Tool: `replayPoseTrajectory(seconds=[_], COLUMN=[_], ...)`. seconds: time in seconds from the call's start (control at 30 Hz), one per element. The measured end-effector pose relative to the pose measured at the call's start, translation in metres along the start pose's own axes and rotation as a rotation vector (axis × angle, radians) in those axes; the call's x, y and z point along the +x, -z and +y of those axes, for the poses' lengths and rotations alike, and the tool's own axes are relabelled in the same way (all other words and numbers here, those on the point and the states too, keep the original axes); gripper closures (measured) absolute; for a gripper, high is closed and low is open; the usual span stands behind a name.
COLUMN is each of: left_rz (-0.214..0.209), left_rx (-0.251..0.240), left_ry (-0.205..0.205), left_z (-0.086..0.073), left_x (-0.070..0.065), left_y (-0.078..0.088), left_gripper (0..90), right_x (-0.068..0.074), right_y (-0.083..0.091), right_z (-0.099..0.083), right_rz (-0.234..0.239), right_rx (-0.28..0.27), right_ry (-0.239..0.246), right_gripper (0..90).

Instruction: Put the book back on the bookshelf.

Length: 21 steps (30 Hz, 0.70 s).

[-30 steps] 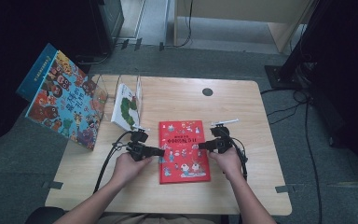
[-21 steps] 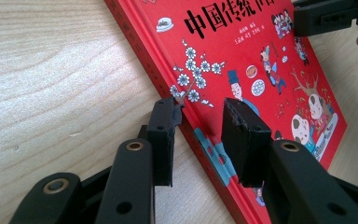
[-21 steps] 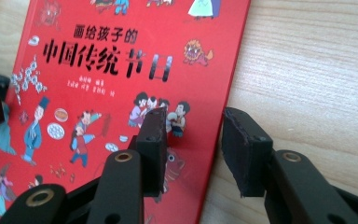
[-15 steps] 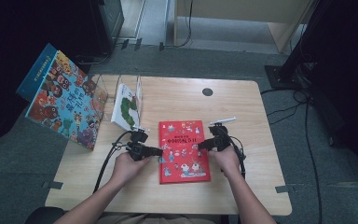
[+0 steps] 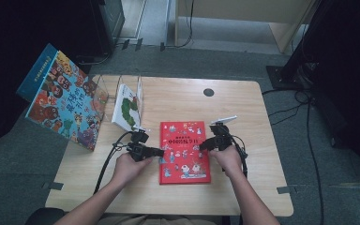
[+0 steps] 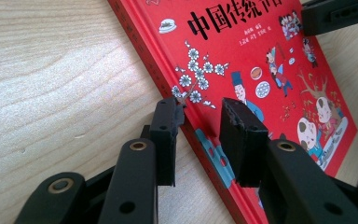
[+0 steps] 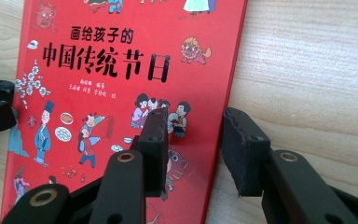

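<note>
Red picture book (image 5: 184,151) flat on the wooden table (image 5: 178,101), near the front edge, flanked by both tools. Left gripper (image 6: 200,122) part-open astride the spine edge, jaws just reopened slightly, gripping nothing. Right gripper (image 7: 193,140) likewise part-open over the opposite edge (one jaw above the cover, one above bare wood). Probable fault: uneven closure or pads skating across the glossy cover, skewing the book instead of lifting it.
</note>
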State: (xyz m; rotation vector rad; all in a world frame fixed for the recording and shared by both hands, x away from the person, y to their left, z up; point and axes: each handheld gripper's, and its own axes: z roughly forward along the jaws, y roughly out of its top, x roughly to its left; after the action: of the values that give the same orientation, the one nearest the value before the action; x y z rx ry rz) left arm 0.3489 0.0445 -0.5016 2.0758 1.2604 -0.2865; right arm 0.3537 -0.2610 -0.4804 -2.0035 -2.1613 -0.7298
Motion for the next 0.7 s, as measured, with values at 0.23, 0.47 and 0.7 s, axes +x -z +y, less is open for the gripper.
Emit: replayPoseTrajectory(seconds=[0.23, 0.47, 0.7], left_rz=[-0.010, -0.033, -0.039], left_rx=[0.000, 0.008, 0.009], left_ry=[0.000, 0.020, 0.023], left_z=[0.000, 0.002, 0.002], left_x=[0.000, 0.000, 0.000], left_y=[0.000, 0.000, 0.000], left_gripper=[63.3, 58.4, 56.0], right_x=[0.003, 0.010, 0.025], right_y=[0.012, 0.031, 0.051], right_z=[0.003, 0.007, 0.013], right_rz=[0.027, 0.058, 0.088], right_rx=[-0.017, -0.028, -0.018], right_ry=[0.015, 0.038, 0.012], right_gripper=[62.9, 63.2, 65.6])
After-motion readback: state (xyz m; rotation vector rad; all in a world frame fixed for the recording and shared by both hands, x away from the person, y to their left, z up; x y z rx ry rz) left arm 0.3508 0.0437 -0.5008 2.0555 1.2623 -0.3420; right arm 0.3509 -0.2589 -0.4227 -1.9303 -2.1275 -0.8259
